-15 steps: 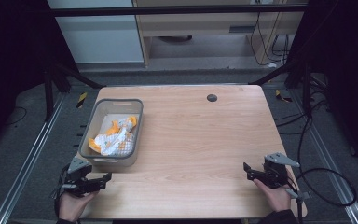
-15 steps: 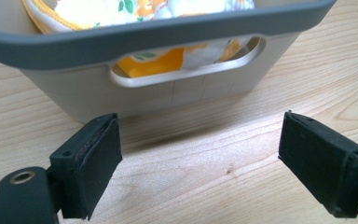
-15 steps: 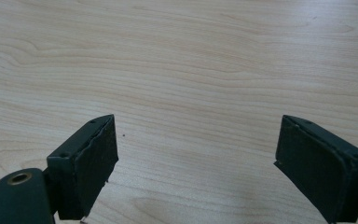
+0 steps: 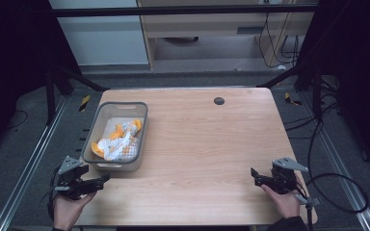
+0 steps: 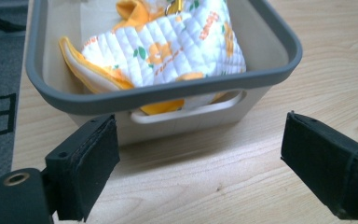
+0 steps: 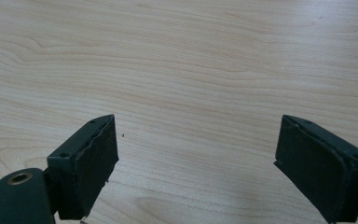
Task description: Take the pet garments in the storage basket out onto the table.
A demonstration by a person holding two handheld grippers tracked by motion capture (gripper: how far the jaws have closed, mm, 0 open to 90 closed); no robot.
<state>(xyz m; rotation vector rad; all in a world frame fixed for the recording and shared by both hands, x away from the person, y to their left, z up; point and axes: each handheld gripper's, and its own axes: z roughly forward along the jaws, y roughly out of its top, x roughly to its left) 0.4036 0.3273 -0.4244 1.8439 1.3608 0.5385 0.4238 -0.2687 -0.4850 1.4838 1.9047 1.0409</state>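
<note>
A grey plastic basket point(image 4: 90, 137) stands on the left side of the wooden table and holds a crumpled white-and-orange quilted cloth point(image 4: 119, 144). My left gripper point(image 4: 101, 181) hovers at the table's front left corner, just short of the basket's near wall point(image 5: 177, 122), jaws wide open and empty. In the left gripper view the cloth point(image 5: 168, 46) lies heaped inside the rim. At the front right, my right gripper point(image 4: 255, 175) is held low over bare wood, open with nothing between its pads point(image 6: 86, 163).
A small dark round hole point(image 4: 218, 101) sits near the table's far edge. Cables trail on the floor to the right. Metal rails and a cabinet stand beyond the table. Bare wood stretches between the two grippers.
</note>
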